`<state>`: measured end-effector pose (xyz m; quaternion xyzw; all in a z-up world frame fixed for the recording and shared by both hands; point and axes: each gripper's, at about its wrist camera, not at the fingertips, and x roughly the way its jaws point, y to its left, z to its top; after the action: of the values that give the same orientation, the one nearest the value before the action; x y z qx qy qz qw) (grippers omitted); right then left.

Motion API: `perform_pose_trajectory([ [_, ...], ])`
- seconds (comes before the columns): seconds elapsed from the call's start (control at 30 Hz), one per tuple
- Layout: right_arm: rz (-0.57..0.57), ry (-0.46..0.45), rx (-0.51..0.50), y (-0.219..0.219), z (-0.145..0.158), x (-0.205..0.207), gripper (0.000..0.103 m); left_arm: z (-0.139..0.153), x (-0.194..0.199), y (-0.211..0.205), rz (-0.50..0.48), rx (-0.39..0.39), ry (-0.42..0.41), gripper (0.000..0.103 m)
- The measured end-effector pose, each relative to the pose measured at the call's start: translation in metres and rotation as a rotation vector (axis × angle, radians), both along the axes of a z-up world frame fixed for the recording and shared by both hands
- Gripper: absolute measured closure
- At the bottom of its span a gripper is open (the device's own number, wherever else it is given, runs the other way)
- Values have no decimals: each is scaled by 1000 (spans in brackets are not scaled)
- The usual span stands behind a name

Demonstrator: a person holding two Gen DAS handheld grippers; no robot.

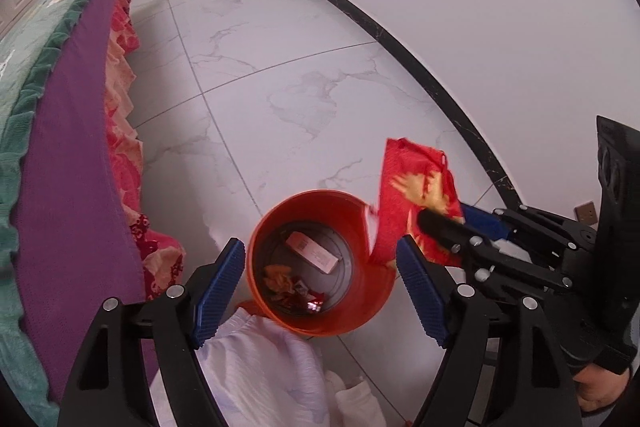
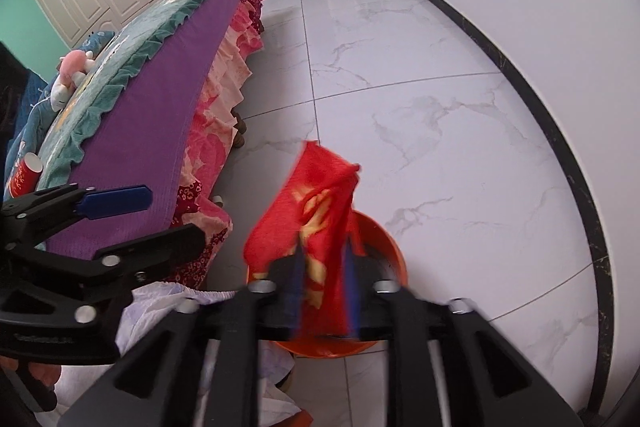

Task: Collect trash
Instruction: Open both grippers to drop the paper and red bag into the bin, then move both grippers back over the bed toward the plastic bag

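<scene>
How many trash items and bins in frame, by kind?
Bin: 1
Red wrapper at the right gripper: 1
Box in bin: 1
Crumpled wrappers in bin: a heap, count unclear
Total: 3 countable, plus the heap

Left tongs (image 1: pixel 320 291) wide apart, right tongs (image 2: pixel 324 291) slightly parted, both down-tilted.

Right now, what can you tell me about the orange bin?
The orange bin is a round, open plastic tub standing upright on the white floor tiles beside the bed. Its inside looks grey. At the bottom lie a small box and crumpled wrappers. A red wrapper hangs over its rim. White cloth lies against its near side.
</scene>
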<state>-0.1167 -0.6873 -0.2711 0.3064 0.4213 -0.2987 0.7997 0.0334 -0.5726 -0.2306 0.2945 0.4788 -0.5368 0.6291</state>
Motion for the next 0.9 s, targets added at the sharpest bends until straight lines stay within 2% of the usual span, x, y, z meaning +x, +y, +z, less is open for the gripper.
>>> perform_pose_trajectory([
  [0.03,-3,3,-7,1,0,1,60,0,2,1,6,1,0,25],
  [0.3,4,-4,-20,8,7,4,60,8,5,5,17,-14,-6,25],
  [0.57,2,-17,-45,16,33,0,60,25,6,17,15,-42,-21,25],
  [0.73,17,-57,-78,31,66,2,57,56,11,38,37,-99,-40,25],
  [0.9,74,-124,-137,60,111,14,57,97,22,77,102,-177,-99,25],
])
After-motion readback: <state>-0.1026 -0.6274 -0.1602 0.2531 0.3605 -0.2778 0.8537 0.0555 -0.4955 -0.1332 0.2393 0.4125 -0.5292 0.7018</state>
